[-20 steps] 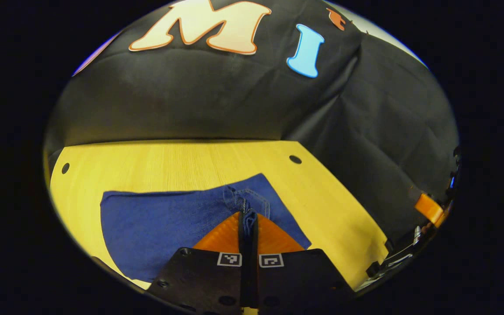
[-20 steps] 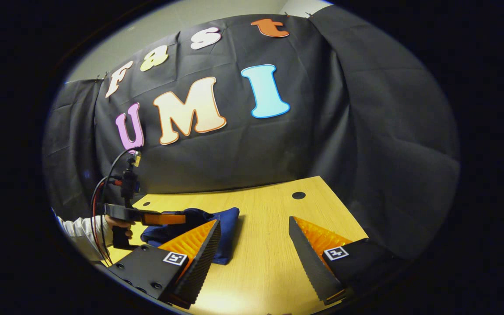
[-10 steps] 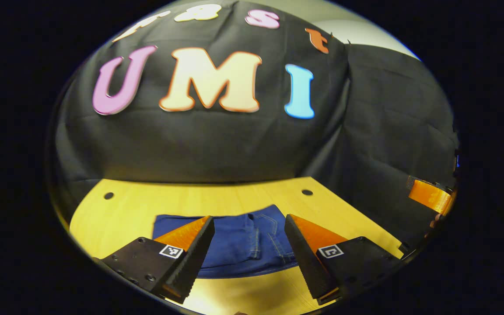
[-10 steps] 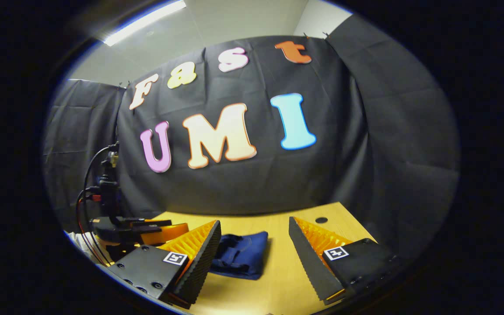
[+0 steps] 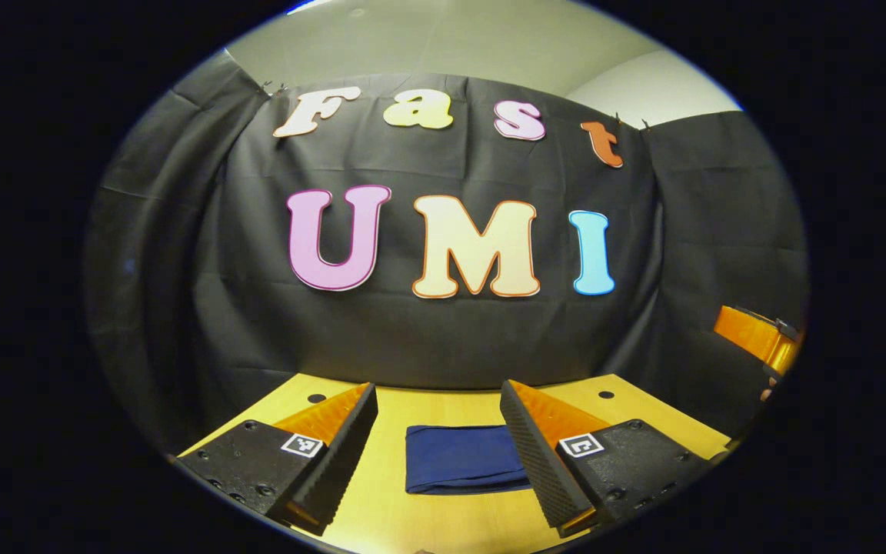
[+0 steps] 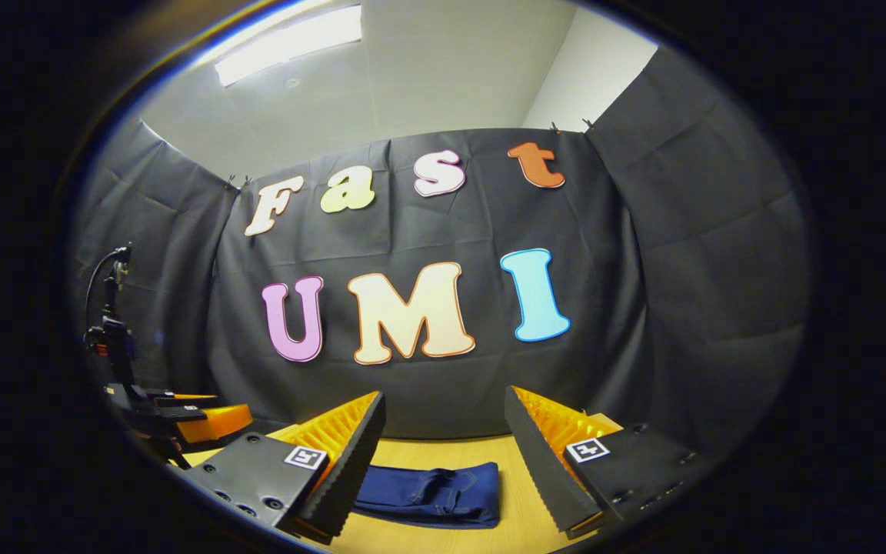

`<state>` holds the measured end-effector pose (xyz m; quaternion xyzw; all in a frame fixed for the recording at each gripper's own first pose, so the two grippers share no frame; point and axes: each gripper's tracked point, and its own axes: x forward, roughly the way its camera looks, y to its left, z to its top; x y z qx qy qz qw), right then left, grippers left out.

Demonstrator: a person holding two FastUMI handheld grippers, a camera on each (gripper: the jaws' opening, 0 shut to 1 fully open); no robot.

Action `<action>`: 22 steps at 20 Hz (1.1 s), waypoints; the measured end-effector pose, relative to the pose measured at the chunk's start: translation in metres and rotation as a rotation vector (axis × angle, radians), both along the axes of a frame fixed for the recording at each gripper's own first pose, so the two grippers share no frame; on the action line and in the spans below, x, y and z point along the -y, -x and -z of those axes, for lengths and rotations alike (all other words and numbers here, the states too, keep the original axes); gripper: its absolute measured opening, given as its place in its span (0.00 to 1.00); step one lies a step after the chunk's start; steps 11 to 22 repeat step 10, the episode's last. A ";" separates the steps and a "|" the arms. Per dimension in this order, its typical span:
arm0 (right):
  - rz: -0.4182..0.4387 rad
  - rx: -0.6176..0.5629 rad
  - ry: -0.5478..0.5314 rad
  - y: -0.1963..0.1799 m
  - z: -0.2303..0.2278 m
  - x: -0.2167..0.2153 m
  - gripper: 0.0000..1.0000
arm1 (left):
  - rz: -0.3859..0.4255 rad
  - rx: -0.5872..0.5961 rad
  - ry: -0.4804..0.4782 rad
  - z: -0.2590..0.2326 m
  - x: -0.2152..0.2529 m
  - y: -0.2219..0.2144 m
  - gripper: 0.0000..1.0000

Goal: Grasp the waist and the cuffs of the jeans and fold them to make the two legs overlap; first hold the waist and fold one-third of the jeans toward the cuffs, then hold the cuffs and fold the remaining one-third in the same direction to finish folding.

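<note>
Jeans (image 5: 464, 458) lie folded flat on the counter (image 5: 428, 517), just past the left gripper (image 5: 438, 454), whose fingers are spread and hold nothing. The right gripper (image 6: 444, 462) is spread and bare too. Jeans look soft, floppy, a bit heavy; pinch thick edges.

You've got a wooden table (image 5: 443, 508) with round holes; folded jeans (image 5: 462, 458) lie flat on it.
</note>
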<state>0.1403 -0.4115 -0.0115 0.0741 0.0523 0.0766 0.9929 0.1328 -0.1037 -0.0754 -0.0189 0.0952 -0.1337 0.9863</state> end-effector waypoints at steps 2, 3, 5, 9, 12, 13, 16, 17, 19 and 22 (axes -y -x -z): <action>0.000 0.002 0.000 0.003 -0.003 -0.004 0.97 | -0.005 0.013 -0.006 -0.006 -0.010 0.005 0.95; -0.002 0.003 0.003 0.004 -0.004 -0.006 0.97 | -0.004 0.018 -0.003 -0.008 -0.013 0.006 0.95; -0.002 0.007 0.009 0.004 -0.006 -0.009 0.94 | -0.002 0.023 0.003 -0.012 -0.015 0.007 0.94; 0.001 0.008 0.012 0.004 -0.008 -0.012 0.97 | -0.003 0.036 0.011 -0.017 -0.017 0.006 0.95; 0.001 0.007 0.015 0.005 -0.008 -0.012 0.93 | 0.000 0.035 0.011 -0.017 -0.017 0.006 0.95; 0.001 0.007 0.015 0.005 -0.008 -0.012 0.93 | 0.000 0.035 0.011 -0.017 -0.017 0.006 0.95; 0.001 0.007 0.015 0.005 -0.008 -0.012 0.93 | 0.000 0.035 0.011 -0.017 -0.017 0.006 0.95; 0.001 0.007 0.015 0.005 -0.008 -0.012 0.93 | 0.000 0.035 0.011 -0.017 -0.017 0.006 0.95; 0.001 0.007 0.015 0.005 -0.008 -0.012 0.93 | 0.000 0.035 0.011 -0.017 -0.017 0.006 0.95; 0.001 0.007 0.015 0.005 -0.008 -0.012 0.93 | 0.000 0.035 0.011 -0.017 -0.017 0.006 0.95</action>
